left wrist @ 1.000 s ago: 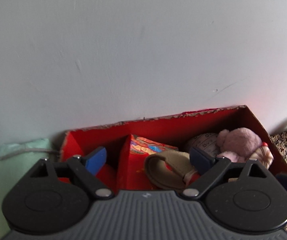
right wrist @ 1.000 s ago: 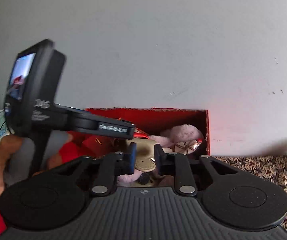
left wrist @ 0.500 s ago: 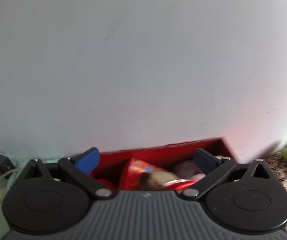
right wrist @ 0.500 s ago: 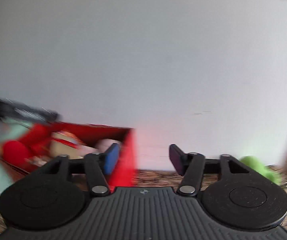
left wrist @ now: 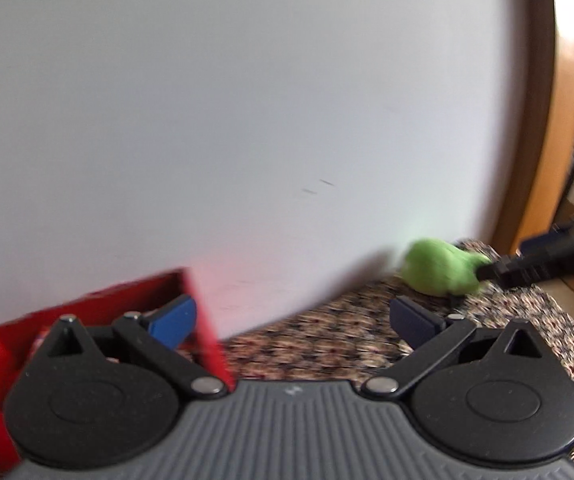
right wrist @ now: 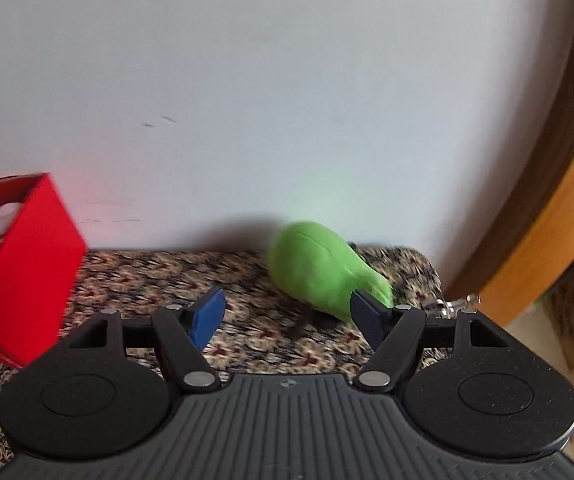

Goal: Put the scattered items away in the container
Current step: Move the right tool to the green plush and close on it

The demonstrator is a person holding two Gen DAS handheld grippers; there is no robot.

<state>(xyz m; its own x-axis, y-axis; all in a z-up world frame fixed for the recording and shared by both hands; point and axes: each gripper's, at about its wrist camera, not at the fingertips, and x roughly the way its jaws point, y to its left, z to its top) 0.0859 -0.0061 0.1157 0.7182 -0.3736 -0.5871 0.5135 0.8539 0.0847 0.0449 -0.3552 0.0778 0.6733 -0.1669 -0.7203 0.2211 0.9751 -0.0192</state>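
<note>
A green plush toy (right wrist: 323,272) lies on the patterned cloth (right wrist: 167,276) against the white wall. It also shows in the left wrist view (left wrist: 435,272). My right gripper (right wrist: 287,316) is open and empty, just short of the toy, with its right finger by the toy's near end. The red box (right wrist: 27,272) stands at the left with plush toys inside. In the left wrist view the red box (left wrist: 203,332) is at lower left. My left gripper (left wrist: 293,318) is open and empty above the cloth between box and toy. The right gripper's arm (left wrist: 547,252) reaches the toy there.
A white wall (right wrist: 287,100) rises right behind the cloth. A wooden door frame (right wrist: 559,200) curves along the right. The cloth's right edge (right wrist: 431,268) drops off just past the green toy. A metal piece (right wrist: 451,304) lies near that edge.
Both grippers swung right, away from the red box toward the green toy. The right gripper, shut over the box a second ago, has opened wide.
</note>
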